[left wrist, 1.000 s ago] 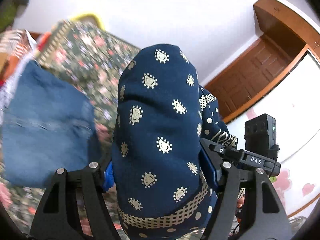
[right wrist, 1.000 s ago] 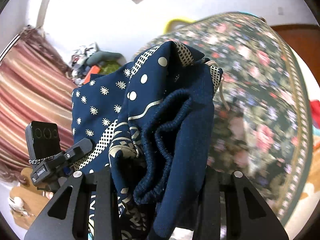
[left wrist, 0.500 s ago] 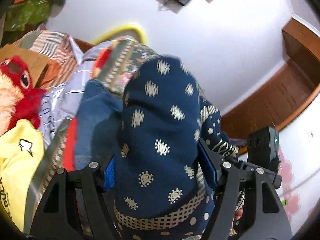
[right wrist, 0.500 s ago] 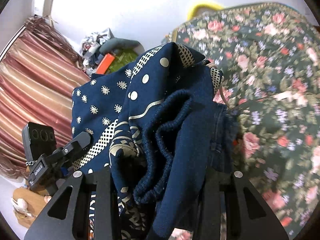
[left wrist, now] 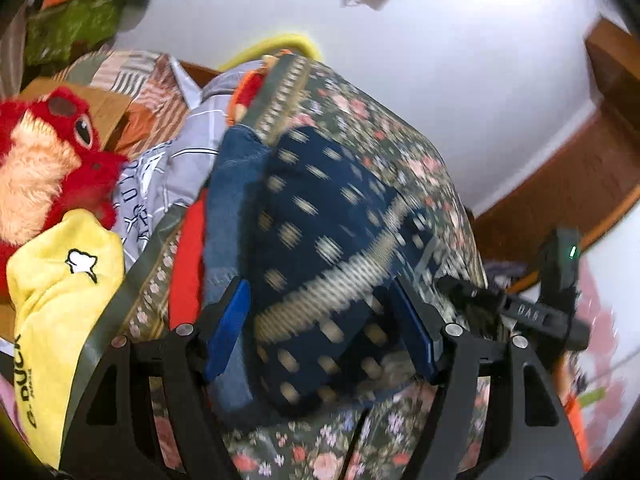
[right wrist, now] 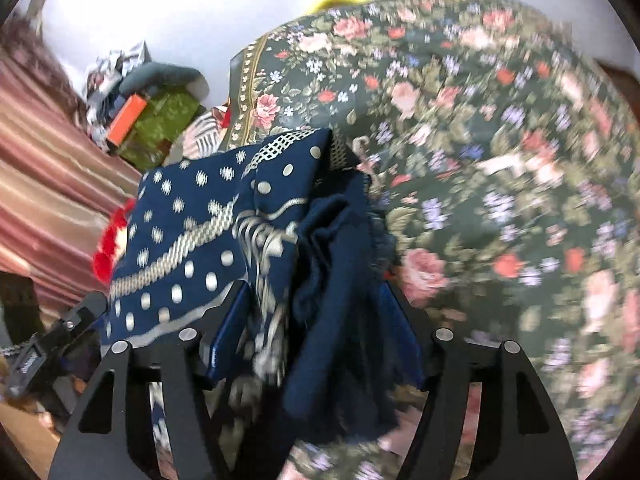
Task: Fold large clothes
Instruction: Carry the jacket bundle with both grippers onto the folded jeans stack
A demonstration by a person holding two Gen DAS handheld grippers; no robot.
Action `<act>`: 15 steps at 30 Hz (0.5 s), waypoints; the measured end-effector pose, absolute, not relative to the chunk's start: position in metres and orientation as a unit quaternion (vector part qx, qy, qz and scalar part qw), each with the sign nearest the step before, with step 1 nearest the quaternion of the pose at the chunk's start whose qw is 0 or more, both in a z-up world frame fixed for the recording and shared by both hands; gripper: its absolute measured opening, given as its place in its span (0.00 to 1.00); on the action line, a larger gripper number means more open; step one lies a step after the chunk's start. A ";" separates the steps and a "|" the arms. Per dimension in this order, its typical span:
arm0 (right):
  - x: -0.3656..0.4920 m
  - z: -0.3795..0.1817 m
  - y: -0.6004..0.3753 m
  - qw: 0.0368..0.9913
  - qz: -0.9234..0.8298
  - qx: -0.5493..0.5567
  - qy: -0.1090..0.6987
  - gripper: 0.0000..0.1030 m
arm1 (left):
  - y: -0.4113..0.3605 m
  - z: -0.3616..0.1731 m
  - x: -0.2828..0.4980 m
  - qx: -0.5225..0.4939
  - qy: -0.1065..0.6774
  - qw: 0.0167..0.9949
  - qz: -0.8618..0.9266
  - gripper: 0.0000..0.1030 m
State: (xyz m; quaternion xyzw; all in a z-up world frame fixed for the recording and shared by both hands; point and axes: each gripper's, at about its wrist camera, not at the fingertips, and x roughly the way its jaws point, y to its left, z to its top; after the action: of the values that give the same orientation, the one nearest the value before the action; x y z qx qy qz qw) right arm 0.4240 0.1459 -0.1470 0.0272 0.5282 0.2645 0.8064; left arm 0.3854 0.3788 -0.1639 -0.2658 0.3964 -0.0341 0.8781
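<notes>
While both tools point down at the bed, the left gripper has its blue pads apart, with the navy patterned folded garment lying between them; whether they touch the cloth is blurred. The right gripper has its jaws opening, with the garment's dark ribbed edge still between them. The garment runs crosswise from one tool to the other and away from both, so each hand is about equally near. It rests on a blue denim piece atop the green floral bedspread. Beyond sit a yellow cloth and a red plush toy.
</notes>
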 end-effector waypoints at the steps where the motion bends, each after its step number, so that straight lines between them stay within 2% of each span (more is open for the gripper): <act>1: 0.418 -0.146 0.146 0.810 0.266 0.011 0.522 0.64 | 0.369 -0.162 0.381 -0.244 0.399 0.883 -0.033 0.72; 3: 0.402 -0.143 0.145 0.816 0.271 -0.023 0.509 0.69 | 0.352 -0.160 0.371 -0.197 0.400 0.895 -0.010 0.74; 6: 0.380 -0.146 0.143 0.821 0.273 -0.069 0.497 0.73 | 0.341 -0.164 0.360 -0.162 0.405 0.900 0.010 0.81; 10: 0.362 -0.150 0.131 0.818 0.272 -0.088 0.499 0.73 | 0.326 -0.183 0.345 -0.111 0.452 0.884 0.039 0.81; 15: 0.336 -0.124 0.114 0.827 0.280 -0.071 0.483 0.73 | 0.306 -0.166 0.311 -0.073 0.434 0.897 0.049 0.81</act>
State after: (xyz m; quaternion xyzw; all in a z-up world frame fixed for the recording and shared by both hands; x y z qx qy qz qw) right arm 0.3358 0.1145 -0.1240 -0.0710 0.4829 0.2802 0.8266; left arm 0.3106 0.3064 -0.1662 -0.0728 0.4336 0.0489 0.8968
